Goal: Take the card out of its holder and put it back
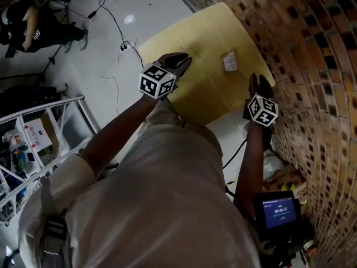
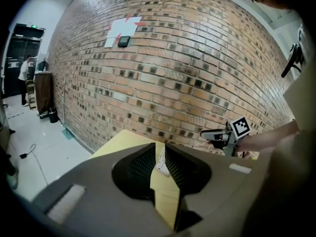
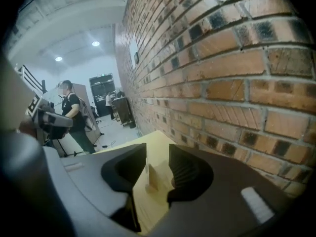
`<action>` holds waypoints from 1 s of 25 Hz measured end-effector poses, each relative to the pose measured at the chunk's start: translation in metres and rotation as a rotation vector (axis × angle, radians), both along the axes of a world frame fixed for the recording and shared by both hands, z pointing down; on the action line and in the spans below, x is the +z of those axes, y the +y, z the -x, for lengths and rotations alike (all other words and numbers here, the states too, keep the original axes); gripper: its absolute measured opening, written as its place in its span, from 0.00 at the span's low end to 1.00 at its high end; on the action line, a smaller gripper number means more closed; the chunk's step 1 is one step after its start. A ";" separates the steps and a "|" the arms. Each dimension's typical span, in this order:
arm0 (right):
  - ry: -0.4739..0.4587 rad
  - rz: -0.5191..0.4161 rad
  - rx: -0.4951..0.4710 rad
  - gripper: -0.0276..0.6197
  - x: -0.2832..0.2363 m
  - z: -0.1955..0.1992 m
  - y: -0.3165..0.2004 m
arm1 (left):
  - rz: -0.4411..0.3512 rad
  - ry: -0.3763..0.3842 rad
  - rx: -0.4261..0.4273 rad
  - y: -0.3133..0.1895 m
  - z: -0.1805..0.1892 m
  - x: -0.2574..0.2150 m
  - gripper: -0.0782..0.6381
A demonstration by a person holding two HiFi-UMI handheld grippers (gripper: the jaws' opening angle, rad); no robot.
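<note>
Right now the ribbed pads (image 3: 185, 174) of your right gripper (image 3: 158, 149) stand wide apart w/ nothing pinched. Thru the gap you see the card (image 3: 152, 177) standing upright in its holder (image 3: 150, 188) on the yellow table (image 3: 148, 214), out past the jaw tips and not touching them. Your left gripper (image 2: 158, 149) has its pads (image 2: 142, 164) parted too, narrower gap, also empty. The card (image 2: 162, 161) shows thru that slot as a pale sliver, beyond the tips. From the head view, the left gripper (image 1: 178, 58) hangs over the table's (image 1: 195, 94) near-left part, marker cube toward you. The right gripper (image 1: 260, 81) sits at the table's right edge, close to the brick wall (image 1: 312, 66). The card (image 1: 230, 61) lies between the 2 grippers and farther out, toward the wall side, apart from both. Your right gripper (image 2: 222, 135) also shows in the left gripper view, off to the right in front of the bricks. A person (image 3: 73, 113) stands in the bkgd of the right gripper view, well away from the table.
</note>
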State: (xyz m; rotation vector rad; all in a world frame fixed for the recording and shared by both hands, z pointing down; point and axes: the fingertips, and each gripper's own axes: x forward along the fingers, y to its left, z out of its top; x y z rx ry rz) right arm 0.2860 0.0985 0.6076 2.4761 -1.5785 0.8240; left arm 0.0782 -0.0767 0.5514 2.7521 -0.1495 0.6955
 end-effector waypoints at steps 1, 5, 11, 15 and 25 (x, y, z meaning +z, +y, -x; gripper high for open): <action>0.013 -0.019 0.008 0.27 -0.012 -0.001 0.005 | 0.002 0.006 0.004 0.002 -0.004 -0.001 0.22; 0.054 -0.093 0.040 0.27 -0.050 -0.002 0.024 | 0.008 0.022 0.020 0.007 -0.019 -0.005 0.22; 0.056 -0.146 0.110 0.27 -0.063 0.013 0.050 | 0.021 0.005 0.048 0.010 -0.021 0.001 0.22; 0.037 -0.128 0.160 0.27 -0.047 0.033 0.058 | 0.027 -0.002 0.067 0.001 -0.008 0.003 0.22; 0.014 -0.061 0.240 0.25 -0.035 0.125 0.007 | -0.018 0.032 0.141 -0.070 0.069 -0.020 0.22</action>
